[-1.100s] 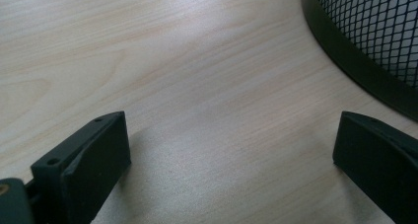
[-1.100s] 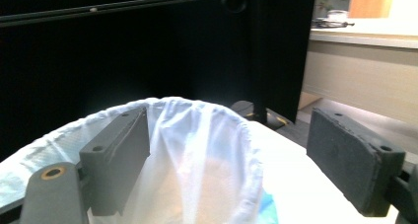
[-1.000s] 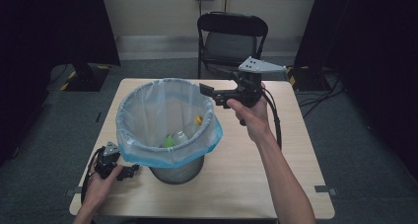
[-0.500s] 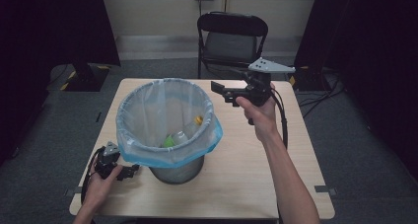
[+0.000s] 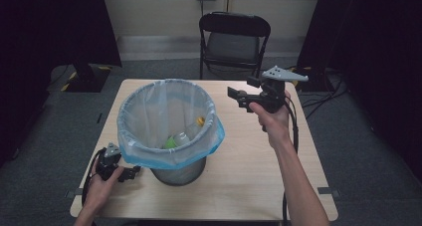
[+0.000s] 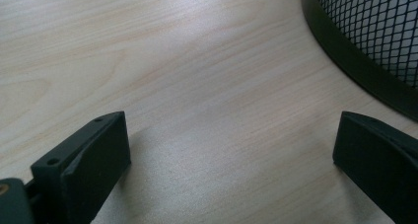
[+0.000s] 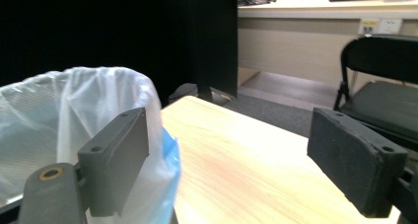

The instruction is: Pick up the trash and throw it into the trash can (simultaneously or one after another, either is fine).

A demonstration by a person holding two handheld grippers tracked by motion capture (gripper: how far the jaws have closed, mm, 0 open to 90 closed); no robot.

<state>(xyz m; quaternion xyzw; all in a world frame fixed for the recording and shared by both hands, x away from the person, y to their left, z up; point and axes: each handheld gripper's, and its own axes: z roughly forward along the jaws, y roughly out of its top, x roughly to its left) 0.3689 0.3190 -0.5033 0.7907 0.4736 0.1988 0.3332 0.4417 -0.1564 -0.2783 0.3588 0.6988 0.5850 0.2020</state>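
Right tool (image 5: 239, 97) farther from bin (image 5: 169, 126)

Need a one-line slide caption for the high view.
Lined bin holding bottles; right gripper open beside it, left gripper at its base.

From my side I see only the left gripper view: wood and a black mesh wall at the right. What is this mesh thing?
Observer: A metal bin lined with a blue plastic bag, standing on the table.
Operator: Is something inside it?
Observer: Yes, the high view shows a green item and a bottle with a yellow cap at the bottom.
Operator: Where is the right gripper?
Observer: The right gripper is held in the air to the right of the bin, jaws open, empty.
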